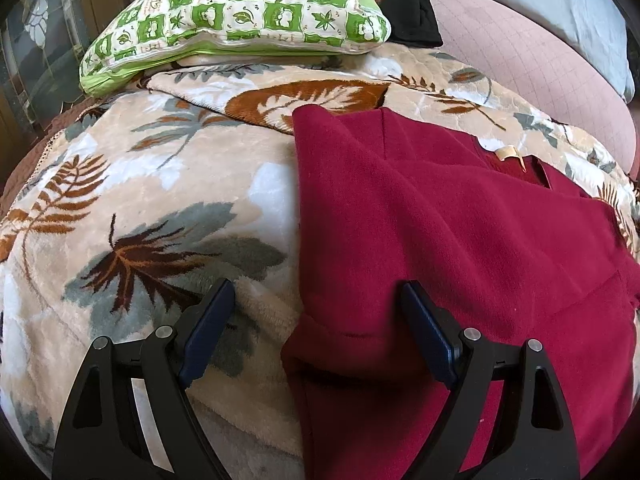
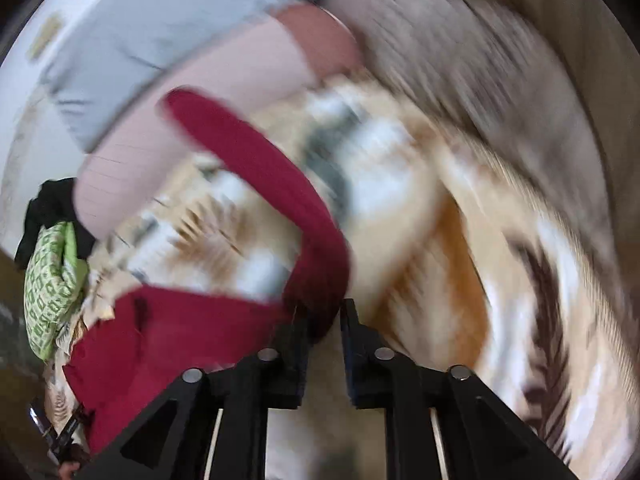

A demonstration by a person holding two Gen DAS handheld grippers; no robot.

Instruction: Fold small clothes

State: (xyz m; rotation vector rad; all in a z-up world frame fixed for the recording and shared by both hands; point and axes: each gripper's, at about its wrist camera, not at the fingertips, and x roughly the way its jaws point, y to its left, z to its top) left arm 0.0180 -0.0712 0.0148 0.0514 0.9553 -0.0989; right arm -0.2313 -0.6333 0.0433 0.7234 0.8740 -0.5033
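Maroon garment (image 1: 460, 240) lies spread on the leaf-patterned blanket (image 1: 140, 200) of the bed, its near hem corner between the wide-open left gripper (image 1: 316, 312), likely poised to pinch, while the narrowly parted right gripper (image 2: 324, 320) has its sleeve (image 2: 272, 184) at its tips, grip uncertain through blur.

Bare leaf blanket (image 1: 132, 184) left of red garment (image 1: 460, 220): free; green pillow (image 1: 240, 12) blocks far edge.

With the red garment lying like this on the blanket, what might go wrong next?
The red garment edge lies between the open left tongs; closing may also pinch the fluffy blanket. In the blurred right view the sleeve ends near the right tongs; it may slip free and undo the fold.
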